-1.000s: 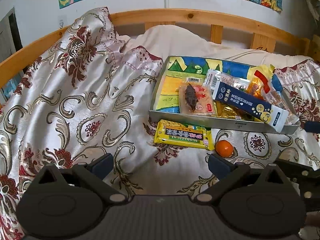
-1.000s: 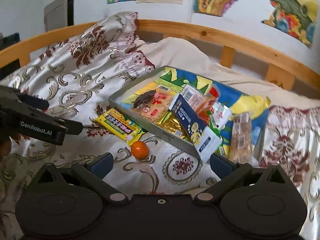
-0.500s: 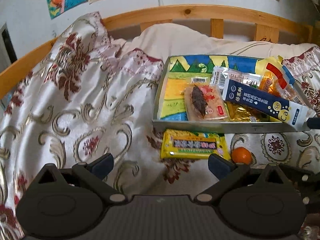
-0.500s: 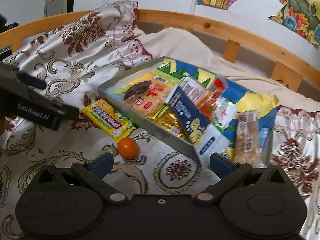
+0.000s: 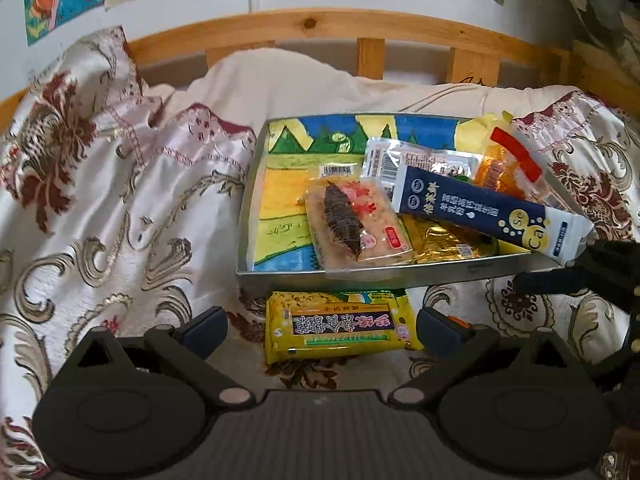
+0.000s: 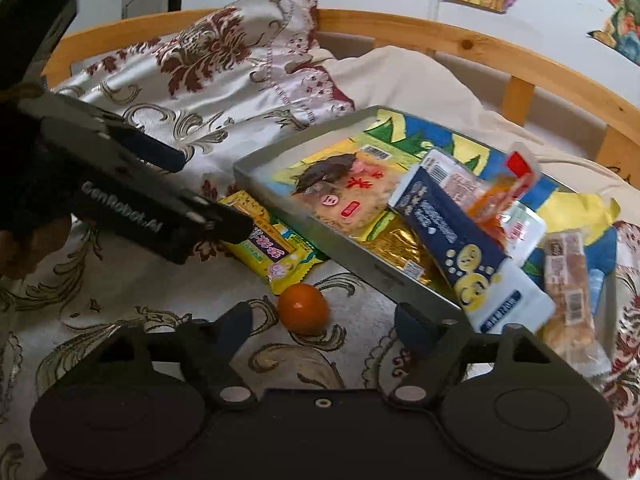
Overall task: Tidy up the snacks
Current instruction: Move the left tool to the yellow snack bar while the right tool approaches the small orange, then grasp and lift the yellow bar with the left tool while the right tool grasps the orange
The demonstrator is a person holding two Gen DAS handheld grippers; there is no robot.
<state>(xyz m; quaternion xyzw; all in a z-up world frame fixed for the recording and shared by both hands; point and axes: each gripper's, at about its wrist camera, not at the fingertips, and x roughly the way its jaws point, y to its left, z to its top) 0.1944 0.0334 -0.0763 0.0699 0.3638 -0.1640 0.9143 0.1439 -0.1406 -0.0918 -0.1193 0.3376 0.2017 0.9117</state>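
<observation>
Both tools are down on the two strays, and your right one is already closing.

On the left, your left tool [image 5: 322,330] has dropped in from a second ago and now stands wide open, empty, straddling the yellow snack pack [image 5: 340,326] lying on the bed [image 5: 120,208] just in front of the tray [image 5: 400,276]. Moving right, your right tool [image 6: 322,326] has sunk toward the orange fruit [image 6: 303,308]; its jaws are narrowing with the fruit just ahead of them, untouched as yet. The tray already holds the other packets, so I'd say these two finish the job.
</observation>
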